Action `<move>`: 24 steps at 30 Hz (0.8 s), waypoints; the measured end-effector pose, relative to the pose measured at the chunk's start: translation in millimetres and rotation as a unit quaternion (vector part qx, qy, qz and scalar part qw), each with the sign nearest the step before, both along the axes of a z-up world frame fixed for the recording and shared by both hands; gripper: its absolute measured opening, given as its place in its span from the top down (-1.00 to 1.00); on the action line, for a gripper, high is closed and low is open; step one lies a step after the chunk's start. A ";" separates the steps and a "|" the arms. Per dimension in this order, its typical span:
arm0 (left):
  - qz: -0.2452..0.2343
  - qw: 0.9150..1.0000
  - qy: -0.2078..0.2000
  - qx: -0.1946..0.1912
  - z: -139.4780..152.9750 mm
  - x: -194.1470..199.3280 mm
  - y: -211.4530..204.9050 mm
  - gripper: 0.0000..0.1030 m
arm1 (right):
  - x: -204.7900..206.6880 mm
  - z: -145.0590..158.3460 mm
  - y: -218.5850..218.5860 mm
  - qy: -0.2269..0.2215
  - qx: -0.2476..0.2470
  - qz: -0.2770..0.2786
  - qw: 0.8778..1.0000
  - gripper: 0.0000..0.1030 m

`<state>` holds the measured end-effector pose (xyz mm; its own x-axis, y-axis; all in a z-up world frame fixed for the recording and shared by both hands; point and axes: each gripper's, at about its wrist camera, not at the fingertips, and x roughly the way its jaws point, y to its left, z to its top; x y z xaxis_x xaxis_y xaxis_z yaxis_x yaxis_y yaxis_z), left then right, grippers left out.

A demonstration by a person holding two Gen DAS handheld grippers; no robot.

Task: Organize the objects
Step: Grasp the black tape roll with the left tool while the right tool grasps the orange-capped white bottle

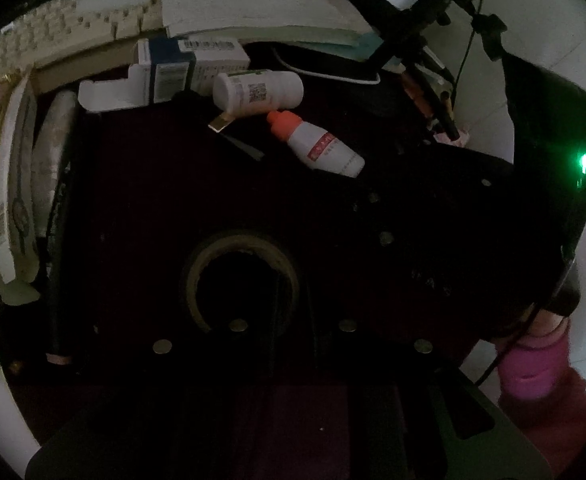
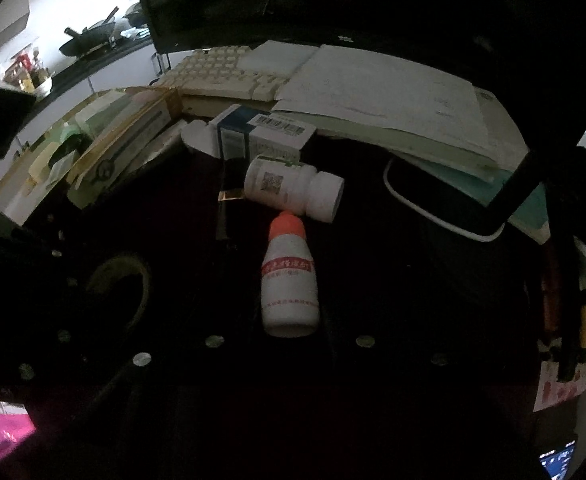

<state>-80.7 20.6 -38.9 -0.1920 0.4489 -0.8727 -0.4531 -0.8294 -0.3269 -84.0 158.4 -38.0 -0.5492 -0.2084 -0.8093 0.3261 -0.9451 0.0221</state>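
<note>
Both fisheye views are very dim and edge-warped, foregrounds nearly black, only pale items catching light.

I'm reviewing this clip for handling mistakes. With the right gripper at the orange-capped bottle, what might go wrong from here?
1. The orange-capped bottle lies on its side with its cap against the white pill bottle, also on its side. Lifting or sliding it may set that one rolling.
2. The scene is very dark and the right gripper's fingers barely show, so a grip on only the bottle's base end could go unnoticed and slip.
3. The tape roll lies close by and could be knocked.
</note>
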 end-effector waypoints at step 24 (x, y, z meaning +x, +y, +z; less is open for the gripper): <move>-0.012 0.994 0.069 -0.089 1.7 21.0 21.6 0.77 | 37.6 -0.6 14.1 0.015 -0.049 -0.035 0.998 0.49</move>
<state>-59.8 42.2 -37.2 -0.3071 0.2949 -0.9048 -0.5035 -0.8571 -0.1085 -46.3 172.5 -38.7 -0.5891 -0.2466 -0.7695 0.2616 -0.9592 0.1071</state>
